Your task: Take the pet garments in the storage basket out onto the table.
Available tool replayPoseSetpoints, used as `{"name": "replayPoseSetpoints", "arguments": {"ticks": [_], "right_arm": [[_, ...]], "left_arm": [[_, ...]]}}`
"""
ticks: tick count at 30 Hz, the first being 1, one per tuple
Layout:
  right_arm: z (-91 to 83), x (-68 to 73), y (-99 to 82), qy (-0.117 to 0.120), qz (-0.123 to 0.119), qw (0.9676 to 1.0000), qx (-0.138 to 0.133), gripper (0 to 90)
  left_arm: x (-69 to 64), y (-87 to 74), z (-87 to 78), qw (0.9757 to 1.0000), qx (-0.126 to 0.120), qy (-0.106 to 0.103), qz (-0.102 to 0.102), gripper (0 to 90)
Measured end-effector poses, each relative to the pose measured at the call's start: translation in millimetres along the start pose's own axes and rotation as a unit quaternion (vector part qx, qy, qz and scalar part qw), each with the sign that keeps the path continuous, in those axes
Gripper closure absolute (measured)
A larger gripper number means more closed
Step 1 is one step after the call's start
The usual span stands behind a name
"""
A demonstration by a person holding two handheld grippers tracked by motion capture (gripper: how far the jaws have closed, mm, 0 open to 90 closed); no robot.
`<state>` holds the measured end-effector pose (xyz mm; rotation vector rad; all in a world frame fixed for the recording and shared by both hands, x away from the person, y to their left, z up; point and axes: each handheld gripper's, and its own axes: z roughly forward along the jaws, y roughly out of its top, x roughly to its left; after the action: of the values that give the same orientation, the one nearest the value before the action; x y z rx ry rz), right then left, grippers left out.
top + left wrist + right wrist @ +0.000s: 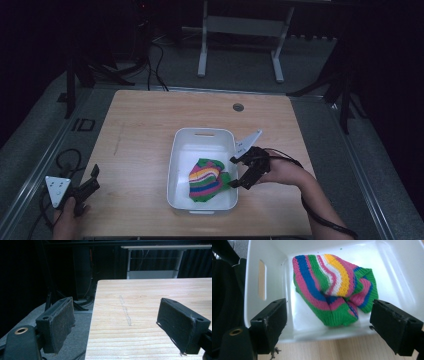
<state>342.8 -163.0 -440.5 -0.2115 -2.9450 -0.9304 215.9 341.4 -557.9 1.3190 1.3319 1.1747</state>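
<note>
Fingers [268, 325] of the right gripper [243, 171] stand wide apart with nothing between them, poised at the right rim of the tub [180, 145], over its near half. The left gripper [86, 189] is open too, its jaws apart and empty, resting at the near left corner of the table [140, 115], well away from the work.

The cloth [206, 180], a crumpled striped knit in green, pink, blue, yellow and white, lies inside the tub toward its near right corner, close to the right wall and touching the floor of the tub.

Risks, as I judge them:
- The cloth is bunched and folded on itself, so a shallow pinch may catch only one loose layer, and the rest could slip free or drag along the tub floor.
- The right gripper sits just beside the rim. A low or slanted approach could knock one jaw against the wall and shift or tip the light tub, since nothing holds it down.
- If the cloth snags on the rim while being lifted, the tub may come up or slide with it toward the near edge of the table.
- The left gripper is too far off to steady the tub quickly.

Count: one tub, one cloth, two grippers, one table. A small round grommet [238, 107] sits near the table's far edge.
</note>
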Motion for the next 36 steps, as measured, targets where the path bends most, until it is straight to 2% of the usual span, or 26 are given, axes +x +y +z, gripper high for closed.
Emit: {"name": "replayPoseSetpoints", "arguments": {"ticks": [3, 4, 17, 23, 27, 29, 31, 34, 36], "right_arm": [[6.6, -1.2, 4.1, 0.003, -0.002, 1.0, 0.007, 14.1], [13.1, -1.4, 8.1, 0.001, -0.009, 0.9998, 0.018, 14.1], [55.8, -4.7, 32.9, 0.025, -0.033, 0.9976, 0.056, 14.1], [73.7, -5.7, 36.9, 0.021, -0.032, 0.9959, 0.082, 14.1], [79.8, -6.0, 36.3, 0.023, -0.029, 0.9952, 0.09, 14.1], [85.9, -4.9, 36.9, 0.017, -0.032, 0.9937, 0.106, 14.9], [89.2, -4.1, 38.0, 0.016, -0.04, 0.9906, 0.13, 17.5], [92.5, -2.9, 38.6, 0.009, -0.049, 0.9892, 0.138, 18.2], [98.0, -2.3, 37.7, 0.005, -0.053, 0.9876, 0.148, 27.2]], "left_arm": [[0.2, 0.0, 0.0, 1.0, 0.0, -0.001, -0.001, 14.8], [0.4, -0.1, -0.2, 1.0, -0.001, -0.002, -0.001, 14.7], [1.4, -0.1, -0.3, 1.0, -0.001, -0.007, -0.004, 14.8], [2.3, -0.2, -0.7, 0.9999, -0.001, -0.01, -0.006, 14.8], [2.6, -0.2, -0.6, 0.9999, -0.001, -0.012, -0.007, 14.7], [2.9, -0.2, -0.4, 0.9999, -0.001, -0.012, -0.007, 14.8], [2.9, -0.2, -0.4, 0.9999, -0.001, -0.013, -0.008, 14.8], [2.9, -0.2, -0.5, 0.9999, -0.001, -0.013, -0.008, 14.8], [3.0, -0.2, -0.7, 0.9999, -0.002, -0.013, -0.008, 14.8]]}}
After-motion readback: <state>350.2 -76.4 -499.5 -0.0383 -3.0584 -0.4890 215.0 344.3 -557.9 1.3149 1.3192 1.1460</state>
